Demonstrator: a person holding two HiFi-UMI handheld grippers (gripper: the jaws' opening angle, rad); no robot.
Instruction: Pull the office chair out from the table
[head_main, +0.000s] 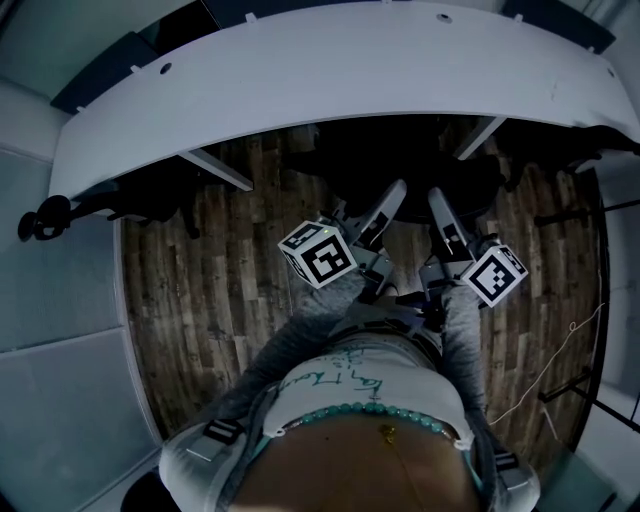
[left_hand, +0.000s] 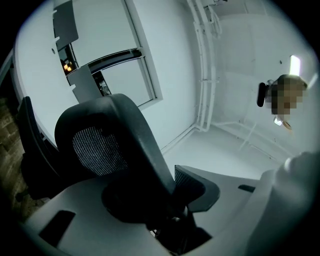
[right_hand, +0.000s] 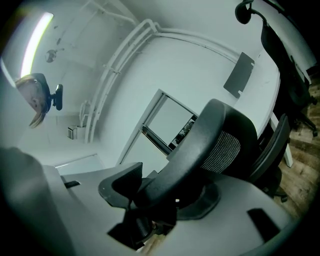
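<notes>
Jaws of left gripper (head_main: 388, 205) closed on office chair (left_hand: 107, 145) backrest, right gripper (head_main: 440, 208) likewise

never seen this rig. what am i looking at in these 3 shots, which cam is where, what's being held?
There is no robot arm. A person wears a head camera and holds a two-jaw gripper in each hand.

The head view looks steeply down. It shows the left gripper and the right gripper, each carrying a marker cube, above a wood floor. Both reach to a dark office chair at the edge of the white curved table.

The other two pictures come from cameras riding on the grippers, each looking along its own jaws. In both, the pale jaws are closed on the black frame of the chair's mesh backrest.

So both grippers hold the chair, which is not yet pulled out.
</notes>
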